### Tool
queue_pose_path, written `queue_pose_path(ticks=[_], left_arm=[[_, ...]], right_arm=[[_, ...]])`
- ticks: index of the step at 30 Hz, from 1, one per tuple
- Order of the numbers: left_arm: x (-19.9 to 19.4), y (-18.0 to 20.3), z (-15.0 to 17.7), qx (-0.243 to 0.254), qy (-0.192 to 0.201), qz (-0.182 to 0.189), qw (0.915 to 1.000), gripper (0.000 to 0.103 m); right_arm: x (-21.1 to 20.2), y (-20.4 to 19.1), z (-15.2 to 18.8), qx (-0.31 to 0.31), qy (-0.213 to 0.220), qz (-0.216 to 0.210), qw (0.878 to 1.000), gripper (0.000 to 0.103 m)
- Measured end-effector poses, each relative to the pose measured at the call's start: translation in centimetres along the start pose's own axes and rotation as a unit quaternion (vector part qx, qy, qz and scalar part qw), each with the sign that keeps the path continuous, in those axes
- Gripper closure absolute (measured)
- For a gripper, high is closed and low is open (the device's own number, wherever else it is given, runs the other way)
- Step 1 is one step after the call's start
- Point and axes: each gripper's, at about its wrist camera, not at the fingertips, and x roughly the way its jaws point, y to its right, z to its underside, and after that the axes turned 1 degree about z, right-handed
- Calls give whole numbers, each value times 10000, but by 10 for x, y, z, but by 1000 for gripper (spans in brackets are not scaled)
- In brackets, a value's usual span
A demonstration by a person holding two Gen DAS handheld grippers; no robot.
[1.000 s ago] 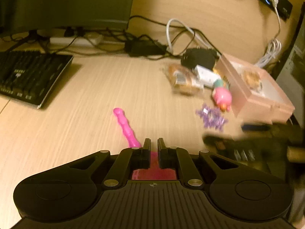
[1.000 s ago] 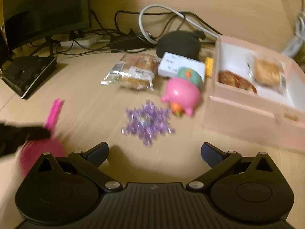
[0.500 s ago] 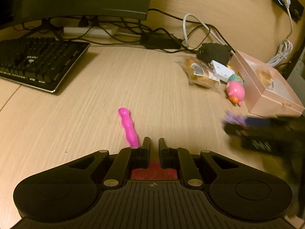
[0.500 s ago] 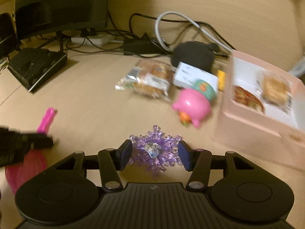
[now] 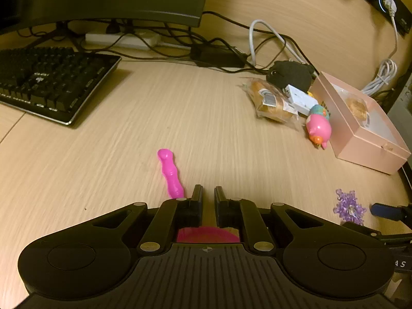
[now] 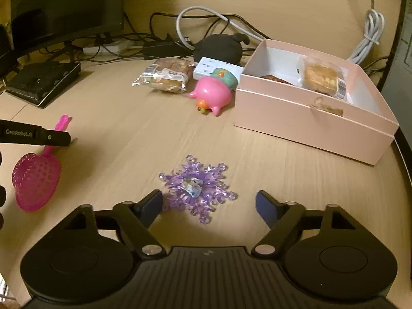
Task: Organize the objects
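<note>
- Purple snowflake ornament lies flat on the table, just ahead of the right tool and towards its left finger; the jaws are opening, with nothing pressed between them.
- Pink box stands open beyond it, snack packets already inside, probably where the loose things are meant to go.
- Left tool is clenched; the pink toy strainer lies under it, though whether it grips the handle I cannot tell.
</note>
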Motion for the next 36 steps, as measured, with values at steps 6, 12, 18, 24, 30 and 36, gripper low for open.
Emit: queue_pose_path(ticks=[6,12,18,24,30,36], left_arm=[[-1,-2,-3,-50,-49,83,9999,87],[-54,12,9,304,572,48,9979,86],[-90,15,42,254,767,-558,9952,86],[-72,23,50,-47,792,-699,9944,80],[-60,31,52,244,1140,-667,9909,79],[-41,41,43,576,1264,-148,9902,79]], right_arm=[[6,3,3,124,-26,45,9999,0],[5,5,5,-4,57,-49,10000,0],[6,8,6,-200,180,-221,9994,0],[6,10,7,-324,297,-342,9984,0],[5,11,9,-309,328,-360,9983,0],[5,10,9,-318,321,-367,9983,0]])
